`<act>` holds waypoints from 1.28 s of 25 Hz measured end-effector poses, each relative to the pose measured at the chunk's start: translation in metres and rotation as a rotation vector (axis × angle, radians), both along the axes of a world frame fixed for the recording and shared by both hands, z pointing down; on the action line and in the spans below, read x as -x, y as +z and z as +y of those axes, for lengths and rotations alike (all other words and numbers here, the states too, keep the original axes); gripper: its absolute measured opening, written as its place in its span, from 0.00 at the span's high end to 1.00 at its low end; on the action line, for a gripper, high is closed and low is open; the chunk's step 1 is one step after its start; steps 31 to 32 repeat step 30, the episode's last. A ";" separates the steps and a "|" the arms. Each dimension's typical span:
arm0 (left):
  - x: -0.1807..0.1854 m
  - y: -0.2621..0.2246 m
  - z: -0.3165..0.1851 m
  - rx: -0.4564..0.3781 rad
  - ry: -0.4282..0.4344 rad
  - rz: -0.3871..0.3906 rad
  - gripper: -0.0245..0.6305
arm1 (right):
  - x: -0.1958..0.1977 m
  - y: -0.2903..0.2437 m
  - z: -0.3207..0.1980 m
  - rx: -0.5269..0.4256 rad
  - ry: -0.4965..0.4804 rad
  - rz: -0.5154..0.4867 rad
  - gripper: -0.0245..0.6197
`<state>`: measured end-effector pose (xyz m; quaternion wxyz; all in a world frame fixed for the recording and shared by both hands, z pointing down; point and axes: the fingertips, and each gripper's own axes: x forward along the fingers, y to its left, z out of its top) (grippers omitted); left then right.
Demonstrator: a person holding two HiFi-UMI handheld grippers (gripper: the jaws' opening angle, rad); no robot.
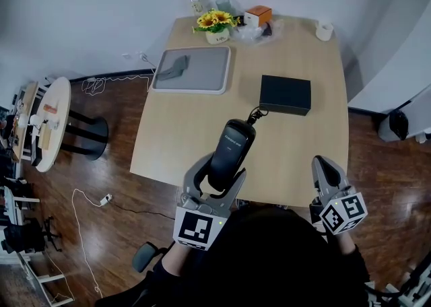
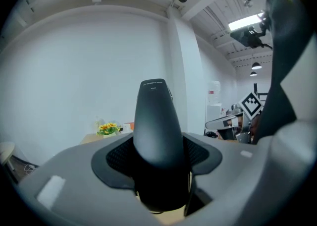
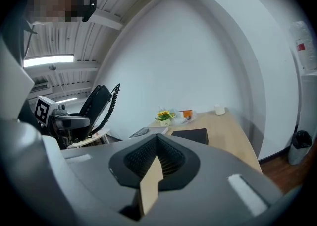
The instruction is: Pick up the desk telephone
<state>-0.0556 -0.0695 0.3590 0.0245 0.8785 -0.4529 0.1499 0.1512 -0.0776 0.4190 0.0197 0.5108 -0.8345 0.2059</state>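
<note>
My left gripper (image 1: pixel 219 174) is shut on the black telephone handset (image 1: pixel 231 151), which it holds above the near part of the wooden table (image 1: pixel 175 137). In the left gripper view the handset (image 2: pixel 156 121) stands upright between the pads, filling the gap of that gripper (image 2: pixel 157 156). A coiled cord (image 1: pixel 256 115) runs from the handset to the flat black telephone base (image 1: pixel 285 94) at the table's middle right. My right gripper (image 1: pixel 328 172) hangs shut and empty over the near right edge; in its own view the right gripper (image 3: pixel 156 163) shows only a sliver of table between the jaws.
A grey tray (image 1: pixel 202 73) with a grey cloth (image 1: pixel 175 67) lies at the back left. A sunflower pot (image 1: pixel 215 26), an orange box (image 1: pixel 258 15) and a white cup (image 1: pixel 324 30) stand along the far edge. A round side table (image 1: pixel 52 120) stands at left, a black bin (image 1: pixel 397 124) at right.
</note>
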 end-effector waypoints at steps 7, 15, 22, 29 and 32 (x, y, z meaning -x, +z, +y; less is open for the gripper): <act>-0.001 -0.002 0.001 -0.011 0.017 -0.002 0.56 | 0.011 -0.004 0.004 -0.028 -0.038 0.043 0.96; -0.001 -0.005 0.003 -0.008 0.023 0.012 0.56 | 0.011 -0.007 0.005 -0.030 -0.035 0.043 0.96; 0.000 -0.001 0.003 0.006 0.023 -0.005 0.56 | 0.012 -0.005 0.006 -0.024 -0.039 0.051 0.96; 0.001 0.000 0.002 0.008 0.020 0.003 0.56 | 0.012 -0.006 0.005 -0.029 -0.033 0.048 0.96; 0.001 0.001 0.001 0.009 0.019 0.006 0.56 | 0.012 -0.006 0.005 -0.028 -0.033 0.048 0.96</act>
